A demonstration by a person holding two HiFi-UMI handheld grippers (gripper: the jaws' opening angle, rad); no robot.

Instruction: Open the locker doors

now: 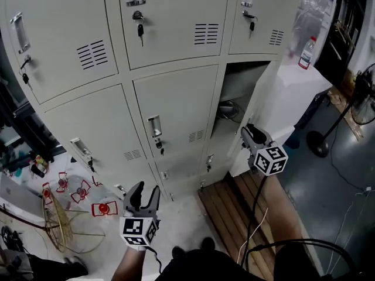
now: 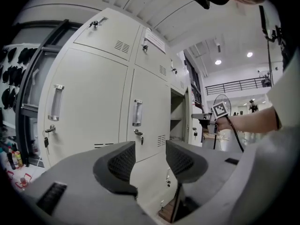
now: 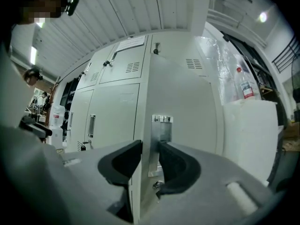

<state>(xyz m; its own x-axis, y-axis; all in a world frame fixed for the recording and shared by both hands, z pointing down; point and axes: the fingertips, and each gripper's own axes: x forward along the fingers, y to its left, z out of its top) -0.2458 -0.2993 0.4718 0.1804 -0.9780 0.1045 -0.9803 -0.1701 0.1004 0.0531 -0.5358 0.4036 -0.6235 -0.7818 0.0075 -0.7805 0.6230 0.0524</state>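
Grey lockers line the wall, where the right gripper clamps the edge of the half-open door and should swing it wide along its hinge arc, while the left gripper hangs open and empty.

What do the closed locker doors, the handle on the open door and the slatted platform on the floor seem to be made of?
The closed locker doors: probably painted sheet metal, pale grey, matte; vent slots are punched through.
The handle on the open door: bare bright metal, perhaps chromed; it reflects light.
The slatted platform: likely wood, unpainted brown; separate boards with gaps.
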